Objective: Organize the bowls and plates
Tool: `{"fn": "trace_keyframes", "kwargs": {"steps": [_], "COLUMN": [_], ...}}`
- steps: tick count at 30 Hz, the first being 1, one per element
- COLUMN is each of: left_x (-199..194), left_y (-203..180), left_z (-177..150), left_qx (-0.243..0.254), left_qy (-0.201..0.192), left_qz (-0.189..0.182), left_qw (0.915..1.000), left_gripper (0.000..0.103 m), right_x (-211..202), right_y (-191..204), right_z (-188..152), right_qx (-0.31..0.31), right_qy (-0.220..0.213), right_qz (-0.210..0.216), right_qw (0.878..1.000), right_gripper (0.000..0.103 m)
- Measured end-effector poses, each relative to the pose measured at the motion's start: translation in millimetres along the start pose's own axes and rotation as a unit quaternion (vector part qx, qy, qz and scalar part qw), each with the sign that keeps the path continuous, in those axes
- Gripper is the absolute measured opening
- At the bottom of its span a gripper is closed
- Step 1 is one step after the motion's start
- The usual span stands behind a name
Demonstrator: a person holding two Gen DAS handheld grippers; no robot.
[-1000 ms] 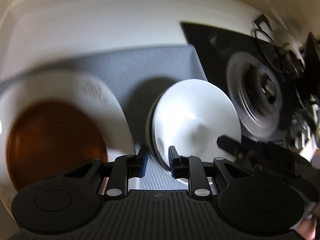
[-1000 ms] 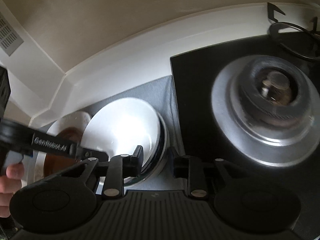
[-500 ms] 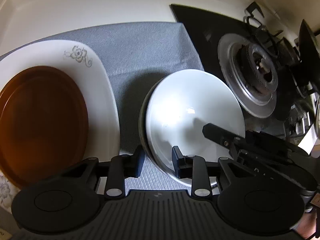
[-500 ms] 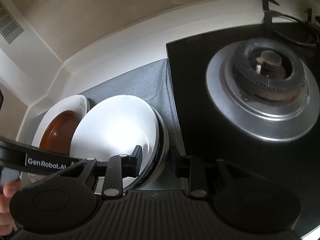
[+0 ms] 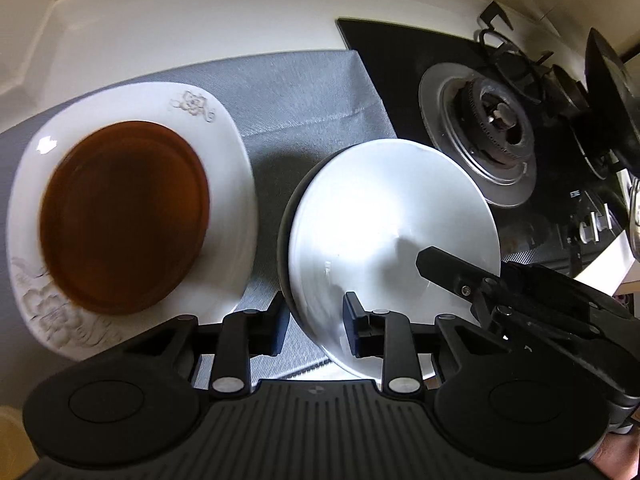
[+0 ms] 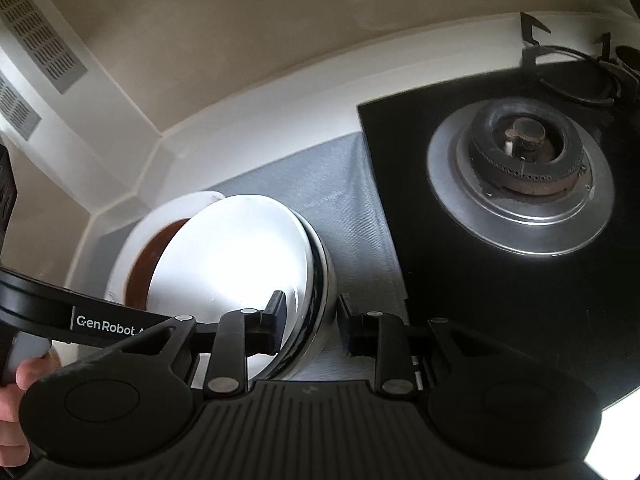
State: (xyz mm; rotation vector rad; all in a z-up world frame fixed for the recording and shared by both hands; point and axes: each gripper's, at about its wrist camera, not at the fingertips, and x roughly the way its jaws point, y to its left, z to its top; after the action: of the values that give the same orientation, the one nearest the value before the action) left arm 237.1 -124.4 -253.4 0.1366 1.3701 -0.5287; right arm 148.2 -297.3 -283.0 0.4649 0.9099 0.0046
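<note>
A white bowl (image 5: 392, 216) nested in a dark-rimmed bowl (image 5: 285, 220) is tilted above a grey mat (image 5: 304, 96). My left gripper (image 5: 316, 328) straddles the stack's left rim, jaws open. My right gripper (image 6: 312, 320) straddles the right rim (image 6: 320, 280), jaws open around it; it shows in the left wrist view (image 5: 500, 292). A brown plate (image 5: 124, 216) lies on a white flower-patterned plate (image 5: 236, 152) to the left.
A black gas hob (image 6: 500, 280) with a steel burner (image 6: 520, 184) lies right of the mat. A pan support (image 5: 516, 64) and dark pots (image 5: 608, 92) stand further right. The white counter wall (image 5: 200, 20) runs behind.
The left view has drawn back and the plates have shifted right in it. The bowl stack has tilted up a little between the two grippers. Both grippers stay at its rims.
</note>
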Motion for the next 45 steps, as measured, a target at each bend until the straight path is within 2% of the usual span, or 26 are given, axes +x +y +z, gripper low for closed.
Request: {"fn": "trace_keyframes", "kwargs": {"steps": [3, 8, 15, 21, 25, 30, 35, 45], "left_x": [-19.8, -50.5, -91.9, -124.7, -151.0, -176.2, -182.9, -158.6], "left_y": [7.7, 31.3, 89.0, 138.2, 166.1, 191.7, 208.1, 238.4], "left_z": [-7.3, -22.2, -57.6, -102.1, -133.2, -164.2, -179.7, -199.6], "left_qx": [-0.005, -0.022, -0.085, -0.165, -0.216, -0.255, -0.268, -0.285], "left_qy": [-0.011, -0.03, -0.052, -0.058, -0.067, -0.081, -0.089, -0.057], "left_qz": [0.002, 0.026, 0.05, 0.073, 0.091, 0.116, 0.129, 0.09], "left_qw": [0.9999, 0.999, 0.9938, 0.9819, 0.9699, 0.9564, 0.9507, 0.9526], "left_gripper": [0.031, 0.031, 0.031, 0.032, 0.032, 0.032, 0.033, 0.033], "right_x": [-8.4, -10.7, 1.4, 14.0, 19.0, 20.0, 23.9, 43.9], "right_y": [15.4, 53.4, 114.3, 175.9, 216.8, 261.6, 288.2, 300.1], "right_z": [0.9, 0.0, -4.1, -17.6, -28.3, -38.7, -45.7, -70.6], "right_qx": [-0.009, -0.04, -0.09, -0.149, -0.183, -0.226, -0.255, -0.271], "right_qy": [-0.006, 0.001, 0.036, 0.083, 0.109, 0.125, 0.141, 0.182], "right_qz": [0.008, 0.028, 0.082, 0.13, 0.166, 0.195, 0.202, 0.176], "right_qw": [1.0, 0.999, 0.992, 0.977, 0.963, 0.946, 0.935, 0.929], "right_gripper": [0.03, 0.03, 0.03, 0.03, 0.03, 0.03, 0.03, 0.03]}}
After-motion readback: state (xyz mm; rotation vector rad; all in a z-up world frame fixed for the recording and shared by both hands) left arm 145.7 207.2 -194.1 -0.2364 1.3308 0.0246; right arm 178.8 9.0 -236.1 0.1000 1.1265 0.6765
